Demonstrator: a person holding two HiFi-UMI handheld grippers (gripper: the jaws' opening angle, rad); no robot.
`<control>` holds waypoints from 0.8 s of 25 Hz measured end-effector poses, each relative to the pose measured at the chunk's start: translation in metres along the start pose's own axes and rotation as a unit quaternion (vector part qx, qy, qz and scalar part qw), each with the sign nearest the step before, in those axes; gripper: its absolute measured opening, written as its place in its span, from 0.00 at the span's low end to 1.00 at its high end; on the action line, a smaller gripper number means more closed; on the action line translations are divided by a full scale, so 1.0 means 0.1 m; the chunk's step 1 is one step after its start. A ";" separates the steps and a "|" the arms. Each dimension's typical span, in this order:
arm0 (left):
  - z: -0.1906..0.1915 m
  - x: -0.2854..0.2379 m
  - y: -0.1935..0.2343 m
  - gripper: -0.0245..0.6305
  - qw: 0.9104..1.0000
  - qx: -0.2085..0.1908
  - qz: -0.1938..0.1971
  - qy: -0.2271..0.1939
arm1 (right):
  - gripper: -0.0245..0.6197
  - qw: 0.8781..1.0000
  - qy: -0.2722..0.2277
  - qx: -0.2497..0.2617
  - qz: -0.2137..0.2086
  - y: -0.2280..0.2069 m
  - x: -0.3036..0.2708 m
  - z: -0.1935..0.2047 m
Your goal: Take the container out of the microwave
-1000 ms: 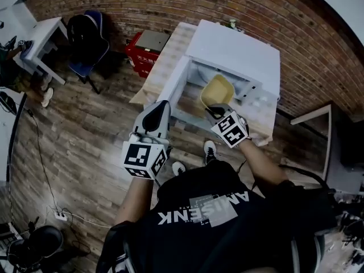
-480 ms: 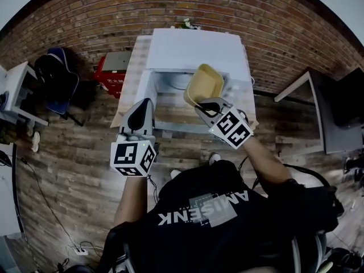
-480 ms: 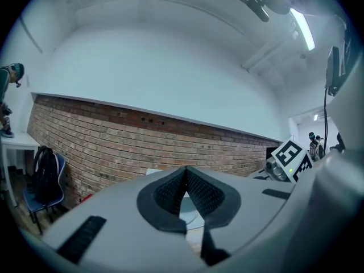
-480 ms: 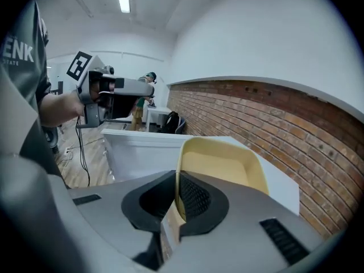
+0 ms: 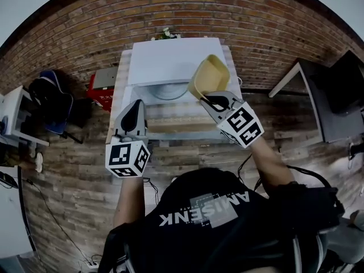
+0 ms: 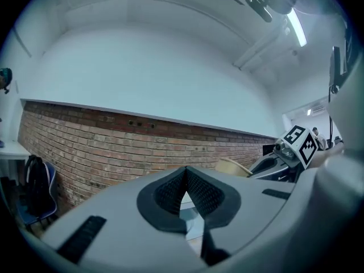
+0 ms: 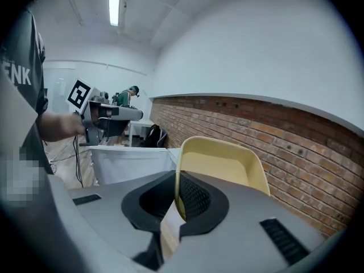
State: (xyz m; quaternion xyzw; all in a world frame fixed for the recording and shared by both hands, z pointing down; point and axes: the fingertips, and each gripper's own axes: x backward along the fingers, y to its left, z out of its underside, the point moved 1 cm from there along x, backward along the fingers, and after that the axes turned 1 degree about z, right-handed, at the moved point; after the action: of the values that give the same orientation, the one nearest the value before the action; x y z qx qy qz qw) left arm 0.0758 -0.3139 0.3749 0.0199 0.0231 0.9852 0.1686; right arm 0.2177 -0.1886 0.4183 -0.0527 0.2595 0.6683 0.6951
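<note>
Jaws of right gripper [image 5: 209, 99] pinch the rim of the yellow container [image 5: 209, 74]. The container is out of the white microwave [image 5: 168, 60], held tilted above its right front corner. Jaws of left gripper [image 6: 185, 187] are pressed together with nothing between them. Print on the black shirt [image 5: 170, 232] reads "AMISENK".

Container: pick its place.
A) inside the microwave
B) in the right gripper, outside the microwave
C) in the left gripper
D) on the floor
B: the right gripper is shut on the container at its rim and holds it clear of the microwave.
</note>
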 end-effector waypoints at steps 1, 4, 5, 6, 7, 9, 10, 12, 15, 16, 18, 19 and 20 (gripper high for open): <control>-0.01 -0.04 -0.03 0.06 1.000 -0.002 -0.002 0.001 | 0.12 1.000 -0.004 -0.003 0.008 -0.08 0.08 0.01; 0.00 -0.14 -0.10 0.06 1.000 0.001 -0.011 0.004 | 0.12 1.000 -0.011 -0.011 0.027 -0.31 0.30 0.08; 0.00 -0.16 -0.13 0.06 1.000 0.003 -0.012 0.005 | 0.12 0.999 -0.013 -0.014 0.033 -0.38 0.37 0.10; -0.01 -0.19 -0.16 0.06 1.000 0.005 -0.013 0.005 | 0.12 0.999 -0.015 -0.017 0.040 -0.46 0.44 0.13; -0.02 -0.22 -0.19 0.06 1.000 0.004 -0.013 0.004 | 0.11 0.999 -0.017 -0.021 0.047 -0.53 0.51 0.15; -0.03 -0.27 -0.26 0.06 1.000 -0.001 -0.014 0.003 | 0.11 0.997 -0.024 -0.030 0.060 -0.68 0.64 0.19; -0.03 -0.29 -0.29 0.06 1.000 -0.003 -0.016 0.003 | 0.12 0.997 -0.028 -0.035 0.068 -0.74 0.70 0.22; -0.02 -0.33 -0.35 0.06 1.000 -0.003 -0.019 0.002 | 0.11 0.995 -0.035 -0.043 0.082 -0.87 0.83 0.26; 0.00 -0.42 -0.45 0.06 1.000 -0.006 -0.019 0.005 | 0.12 0.993 -0.041 -0.051 0.098 -1.05 1.00 0.33; 0.00 -0.45 -0.49 0.06 1.000 -0.007 -0.018 0.005 | 0.12 0.993 -0.042 -0.052 0.102 -1.10 1.05 0.35; 0.00 -0.53 -0.57 0.06 1.000 -0.006 -0.016 0.008 | 0.12 0.991 -0.044 -0.056 0.110 -1.20 1.14 0.39; 0.00 -0.56 -0.61 0.06 1.000 -0.006 -0.016 0.010 | 0.12 0.991 -0.045 -0.059 0.114 -1.24 1.19 0.41; 0.01 -0.61 -0.66 0.06 1.000 -0.004 -0.016 0.013 | 0.12 0.990 -0.047 -0.062 0.116 -1.28 1.23 0.44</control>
State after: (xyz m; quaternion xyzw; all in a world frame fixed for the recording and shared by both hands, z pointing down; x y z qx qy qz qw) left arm 0.1546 -0.2722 0.3705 0.0065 0.0212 0.9827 0.1840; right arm 0.3496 -0.0725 0.3678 -0.0339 0.1885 0.7612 0.6196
